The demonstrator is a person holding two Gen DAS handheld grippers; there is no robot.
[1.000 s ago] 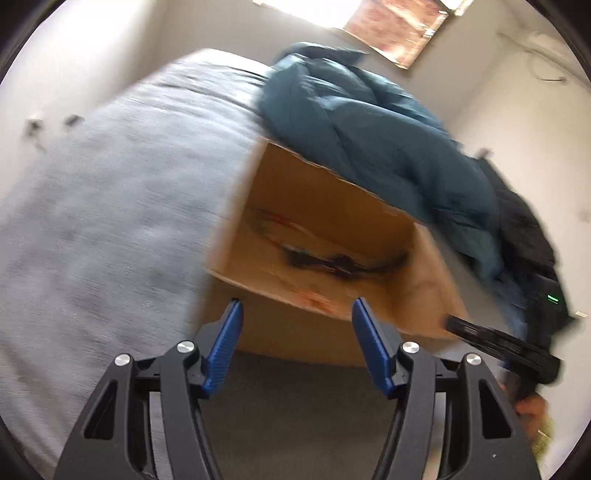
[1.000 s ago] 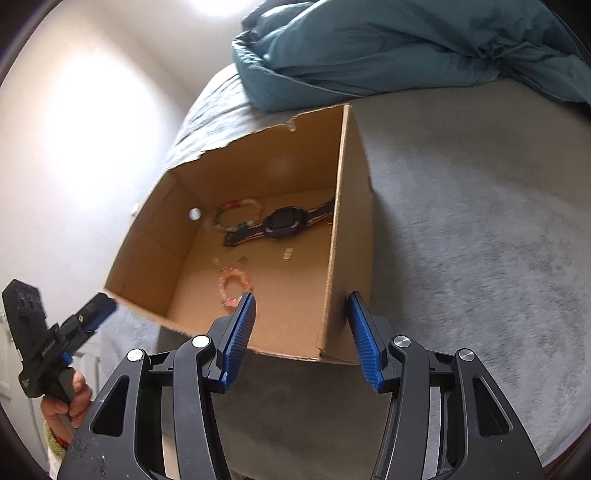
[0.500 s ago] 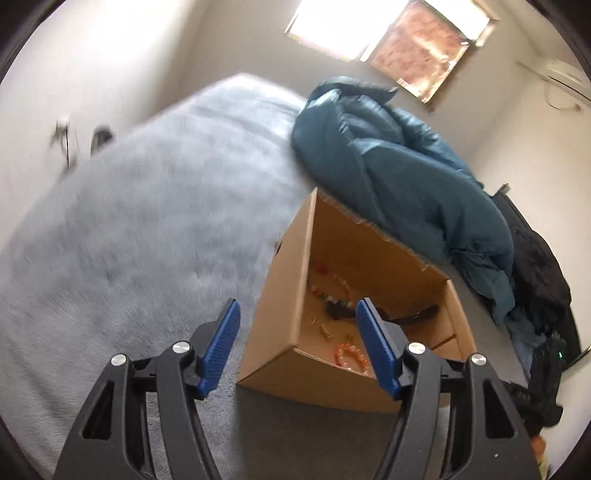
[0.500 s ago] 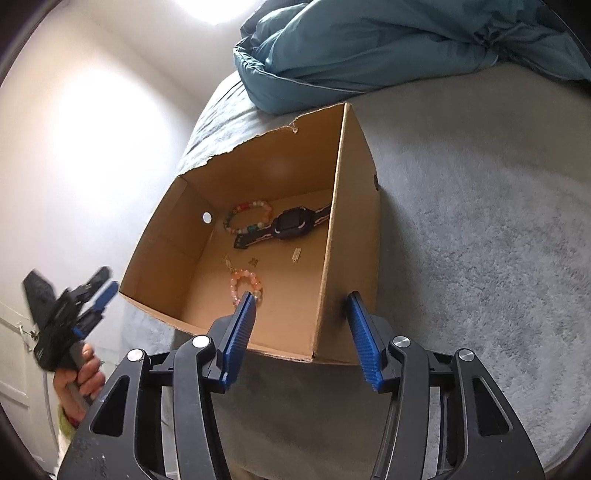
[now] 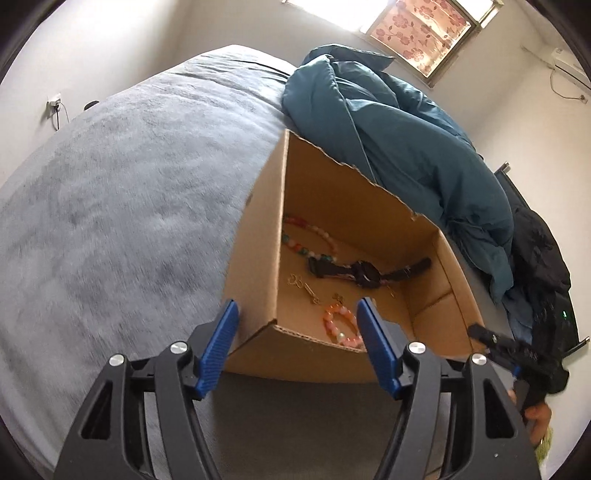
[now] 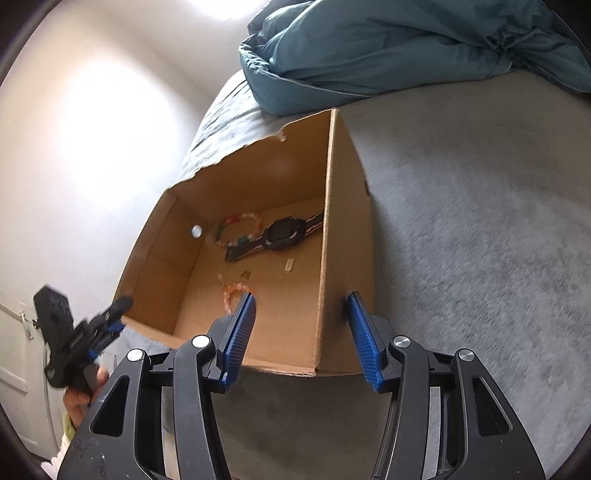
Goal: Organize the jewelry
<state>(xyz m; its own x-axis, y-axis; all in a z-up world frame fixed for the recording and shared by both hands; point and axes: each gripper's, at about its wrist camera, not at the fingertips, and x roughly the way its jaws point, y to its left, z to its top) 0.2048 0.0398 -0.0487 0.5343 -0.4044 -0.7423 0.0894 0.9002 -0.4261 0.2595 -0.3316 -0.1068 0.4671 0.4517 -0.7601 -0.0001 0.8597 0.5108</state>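
Open brown cardboard box (image 5: 343, 206) with torn upper rim standing on grey plush bed cover (image 5: 122, 206), crumpled teal quilt (image 5: 399, 122) just behind the far wall

Inside box, on the floor: multicoloured bead bracelet (image 5: 310, 236) nearest the far wall; black wristwatch with striped strap (image 5: 364, 273) lying flat just in front of it, one strap end touching or overlapping the bracelet; small gold-coloured pieces (image 5: 304, 286) loose near the middle, type not discernible; pink-orange bead bracelet (image 5: 340, 326) close to the near wall, partly hidden by the rim

Left tool (image 5: 295, 347), black frame with blue ribbed pads, spread, having just been opening wider, nothing between the pads; poised at the near left corner of the box, clear of the cardboard

Right tool (image 6: 299, 332), same build, spread and empty; astride the right side wall in its own view, contact with the cardboard not determinable

Each tool visible at the edge of the opposite view, gripped by a hand (image 6: 79, 397)

Patterned window blind (image 5: 417, 31) on far wall
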